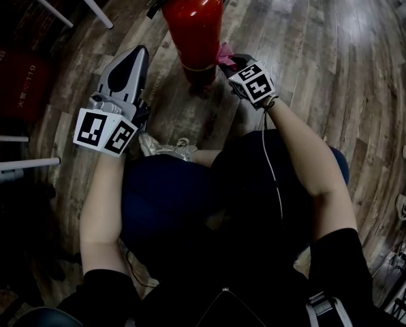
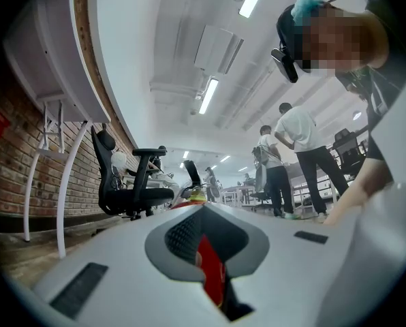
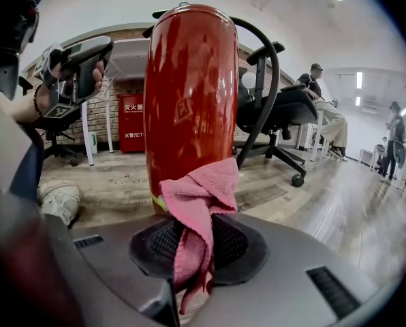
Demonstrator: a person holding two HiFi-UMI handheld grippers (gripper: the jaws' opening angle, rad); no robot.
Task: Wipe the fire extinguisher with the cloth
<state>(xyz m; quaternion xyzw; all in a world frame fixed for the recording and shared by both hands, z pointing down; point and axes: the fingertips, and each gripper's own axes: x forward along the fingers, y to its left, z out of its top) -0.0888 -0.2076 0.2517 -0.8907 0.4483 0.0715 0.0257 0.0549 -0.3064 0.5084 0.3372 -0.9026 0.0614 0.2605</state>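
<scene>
- right gripper (image 3: pixel 196 247) is pinching the pink cloth (image 3: pixel 199 196), which is bunched against the fire extinguisher (image 3: pixel 189 94) low down
- fire extinguisher's upright on the wood floor (image 1: pixel 291 39)
- left gripper (image 2: pixel 206 244) is pressed together, nothing in it

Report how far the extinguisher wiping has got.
Done: the right tool is shut on the pink cloth. In hand: the cloth sits at the extinguisher near its base. Left: the upper body has no cloth on it, and how much is already wiped cannot be told. The left tool is shut, empty, off to the side.
</scene>
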